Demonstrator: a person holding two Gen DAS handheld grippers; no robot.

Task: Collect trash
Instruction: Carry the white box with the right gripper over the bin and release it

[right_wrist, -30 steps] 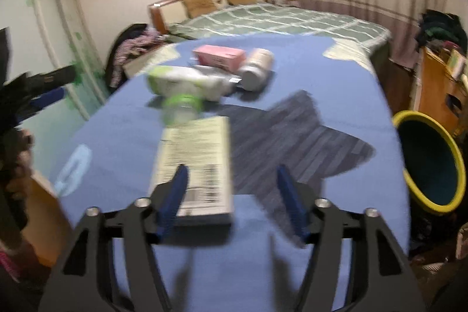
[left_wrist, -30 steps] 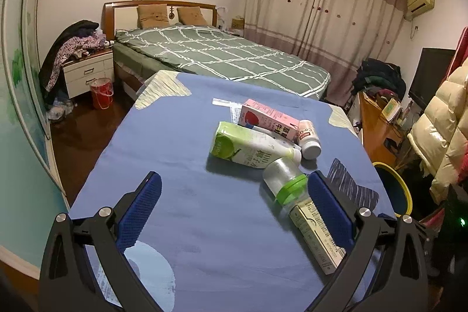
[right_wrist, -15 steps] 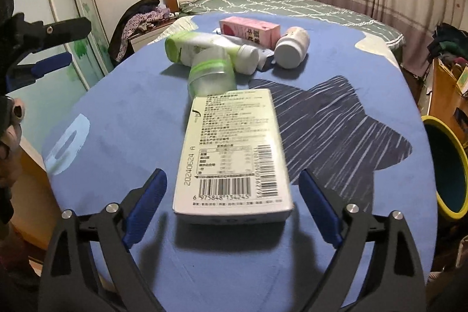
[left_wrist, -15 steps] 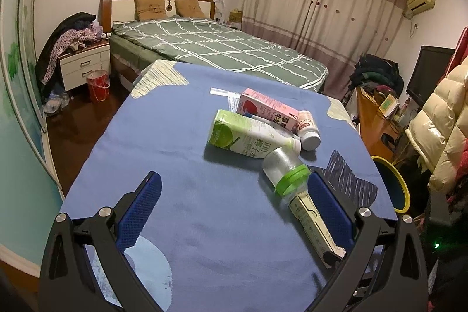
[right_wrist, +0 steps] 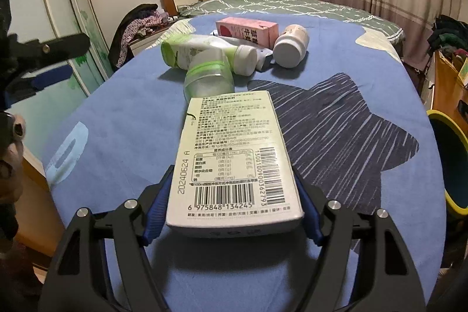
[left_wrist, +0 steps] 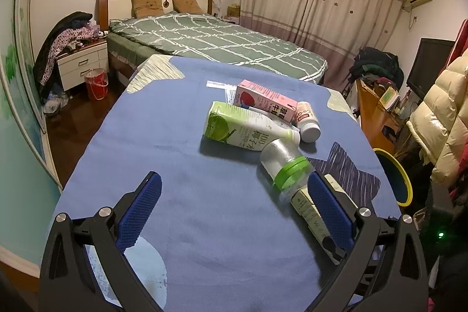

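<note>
The right gripper (right_wrist: 234, 212) now has the flat white box (right_wrist: 234, 163) between its blue pads, at the bottom centre of the right wrist view. A second ago the box lay ahead of the fingers and off to their left; half a second ago the jaws stood wide on either side of it, with clear gaps. Now they are closing, and both pads sit against the box's long edges (whether they already press firmly is hard to tell). The box's far end reaches up to the clear jar with the green band (right_wrist: 209, 75).

That means the first piece of trash is about to be secured, though it seems not yet lifted off the blue tablecloth (right_wrist: 122, 130). The yellow-rimmed bin (right_wrist: 444, 163) waits at the right edge of the frame, the likely destination.

The left gripper (left_wrist: 234, 212), low in its own view, is spread wide with nothing between its fingers, and has barely shifted. The green carton (left_wrist: 237, 126), pink carton (left_wrist: 266, 103) and white bottle (left_wrist: 307, 122) remain clustered at mid-frame.
</note>
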